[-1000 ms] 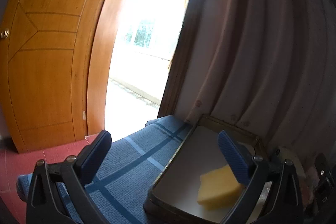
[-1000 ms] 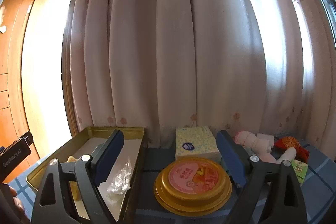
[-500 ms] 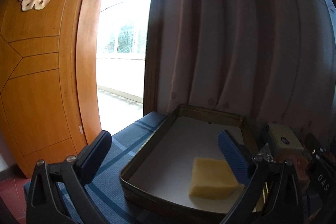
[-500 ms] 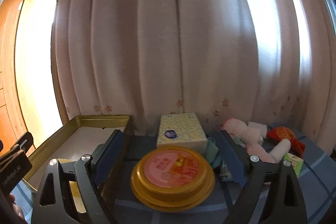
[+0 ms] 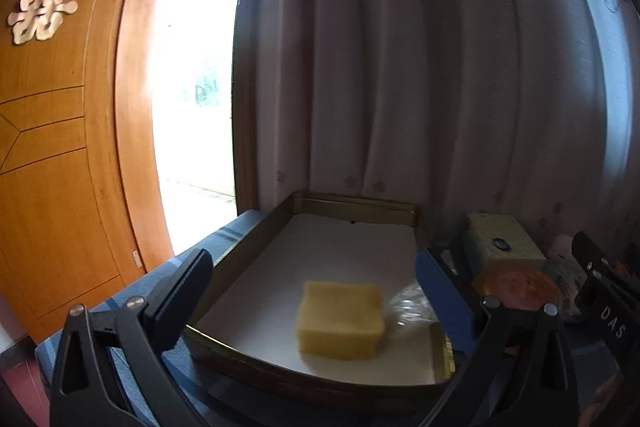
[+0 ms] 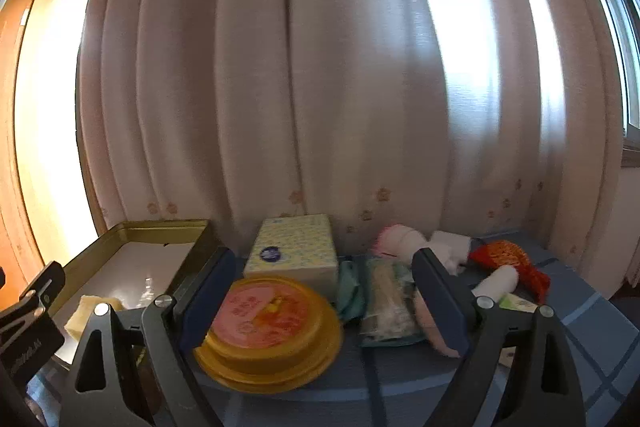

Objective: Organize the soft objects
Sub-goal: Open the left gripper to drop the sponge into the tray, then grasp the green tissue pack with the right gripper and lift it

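A yellow sponge [image 5: 340,319] lies in a gold metal tray [image 5: 352,205] lined with white paper, next to a clear plastic wrapper [image 5: 408,307]. My left gripper [image 5: 316,291] is open and empty, above the tray's near edge. My right gripper [image 6: 320,291] is open and empty, above a round gold tin [image 6: 268,327]. Beyond it lie a yellow tissue pack [image 6: 294,253], a green packet [image 6: 384,299], pink and white rolled cloths [image 6: 404,243] and a red pouch [image 6: 508,259]. The tray [image 6: 156,227] and sponge [image 6: 86,311] also show in the right wrist view.
A pale curtain [image 6: 320,67] hangs right behind the blue plaid table [image 6: 580,327]. A wooden door [image 5: 52,147] and a bright doorway [image 5: 192,87] stand to the left. The tin [image 5: 516,283] and tissue pack [image 5: 504,237] sit right of the tray.
My left gripper has swung right, bringing the whole tray and sponge between its fingers. My right gripper has shifted right, so the tin and the soft items now sit in front of it.
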`<action>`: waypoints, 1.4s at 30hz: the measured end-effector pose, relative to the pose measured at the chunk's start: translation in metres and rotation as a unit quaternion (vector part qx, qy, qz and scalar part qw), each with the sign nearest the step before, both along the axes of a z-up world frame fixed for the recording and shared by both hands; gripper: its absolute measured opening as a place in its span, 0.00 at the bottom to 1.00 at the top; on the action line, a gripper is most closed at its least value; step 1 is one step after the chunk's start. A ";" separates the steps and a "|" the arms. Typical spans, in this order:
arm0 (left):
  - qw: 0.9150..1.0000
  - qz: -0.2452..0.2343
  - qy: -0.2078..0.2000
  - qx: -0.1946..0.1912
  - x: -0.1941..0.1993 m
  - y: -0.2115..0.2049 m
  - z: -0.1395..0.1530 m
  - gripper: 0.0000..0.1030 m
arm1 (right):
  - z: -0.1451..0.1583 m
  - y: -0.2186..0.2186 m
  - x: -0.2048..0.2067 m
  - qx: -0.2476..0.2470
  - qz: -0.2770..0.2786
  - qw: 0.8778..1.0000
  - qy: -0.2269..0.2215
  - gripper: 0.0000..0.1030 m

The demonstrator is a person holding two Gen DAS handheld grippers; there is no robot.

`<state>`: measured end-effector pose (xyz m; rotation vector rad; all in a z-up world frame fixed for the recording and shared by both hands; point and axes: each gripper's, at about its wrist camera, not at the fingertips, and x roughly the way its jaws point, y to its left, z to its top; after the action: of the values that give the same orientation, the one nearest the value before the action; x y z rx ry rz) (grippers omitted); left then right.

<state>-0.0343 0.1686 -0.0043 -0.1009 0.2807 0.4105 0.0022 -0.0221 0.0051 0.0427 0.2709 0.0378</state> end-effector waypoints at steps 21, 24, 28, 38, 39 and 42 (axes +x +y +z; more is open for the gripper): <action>0.997 -0.077 0.008 0.027 0.004 -0.069 0.003 1.00 | -0.001 -0.142 -0.002 -0.010 -0.081 0.996 0.023 0.89; 0.995 -0.093 0.011 0.028 0.010 -0.086 0.003 1.00 | -0.003 -0.167 -0.001 -0.006 -0.079 0.996 0.036 0.89; 0.992 -0.122 0.018 0.038 0.014 -0.112 0.003 1.00 | -0.005 -0.190 0.003 -0.012 -0.067 0.996 0.063 0.89; 0.982 -0.182 0.034 0.040 0.020 -0.160 0.000 1.00 | -0.018 -0.203 0.027 -0.002 0.056 0.988 0.146 0.89; 0.981 -0.184 0.034 0.043 0.019 -0.164 0.001 1.00 | -0.020 -0.202 0.030 -0.001 0.068 0.986 0.155 0.89; 0.979 -0.192 0.034 0.053 0.018 -0.172 0.001 1.00 | -0.029 -0.192 0.042 -0.003 0.107 0.974 0.198 0.89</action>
<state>-0.0162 -0.0030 -0.0029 0.0722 0.3370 0.0450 0.0437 -0.2140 -0.0240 0.0138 0.6738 0.2447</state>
